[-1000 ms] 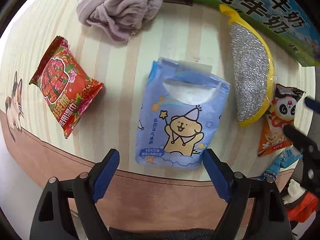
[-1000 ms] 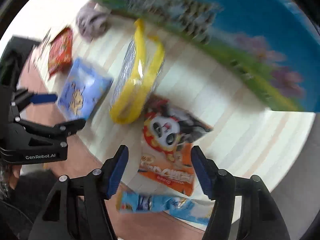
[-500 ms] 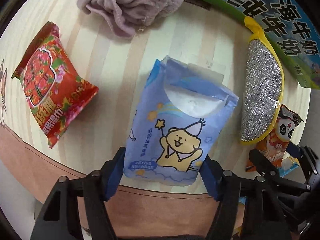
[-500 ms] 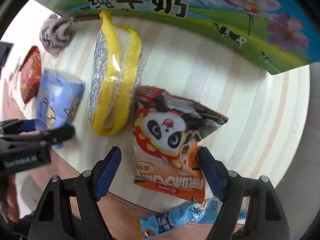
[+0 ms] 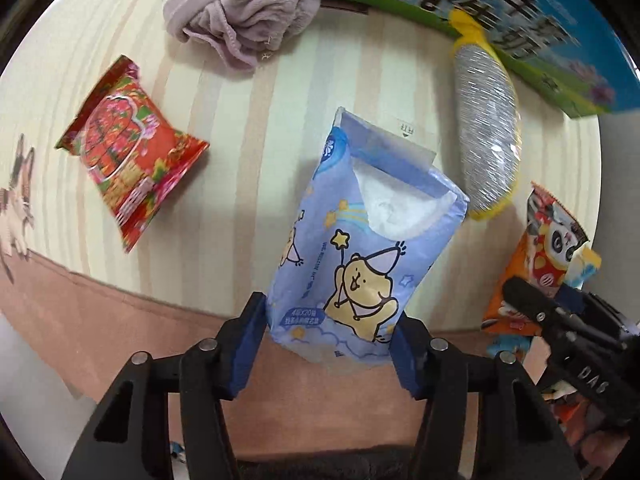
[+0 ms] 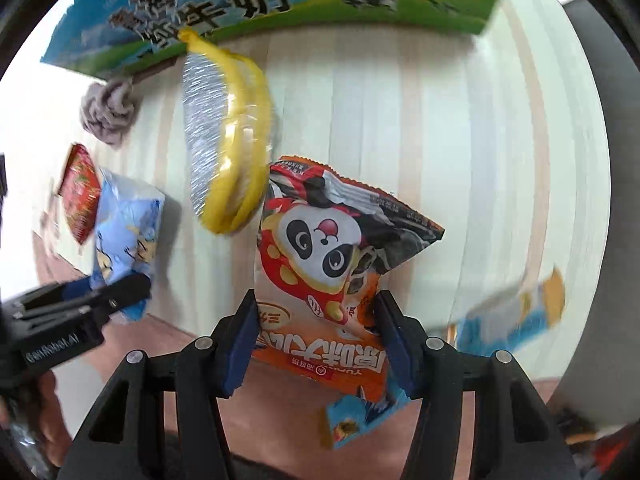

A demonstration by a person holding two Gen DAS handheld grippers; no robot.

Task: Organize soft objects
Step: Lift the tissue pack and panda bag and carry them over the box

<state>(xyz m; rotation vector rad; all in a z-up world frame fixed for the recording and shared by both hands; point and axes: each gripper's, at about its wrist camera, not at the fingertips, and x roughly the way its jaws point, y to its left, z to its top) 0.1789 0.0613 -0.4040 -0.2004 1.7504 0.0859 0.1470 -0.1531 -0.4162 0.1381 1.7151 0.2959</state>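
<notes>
My left gripper [image 5: 330, 338] is shut on the near end of a blue tissue pack [image 5: 360, 248] with a bear print, lifted and tilted above the striped table [image 5: 248, 168]. My right gripper [image 6: 314, 334] is shut on an orange panda snack bag [image 6: 328, 264], also raised. The tissue pack also shows in the right wrist view [image 6: 124, 236], as does the left gripper [image 6: 92, 300]. The right gripper [image 5: 560, 312] and snack bag [image 5: 540, 264] show at the right of the left wrist view.
A mauve cloth [image 5: 244, 12] lies at the back by a milk carton box [image 5: 480, 4]. A red tissue packet [image 5: 128, 148] lies left. A yellow-rimmed steel scourer [image 5: 486, 132] lies right. A blue snack packet [image 6: 512, 316] sits at the table's near right edge.
Both grippers closed: the left onto the blue tissue pack, the right onto the panda snack bag. Both items have lifted off the table and tilted.
</notes>
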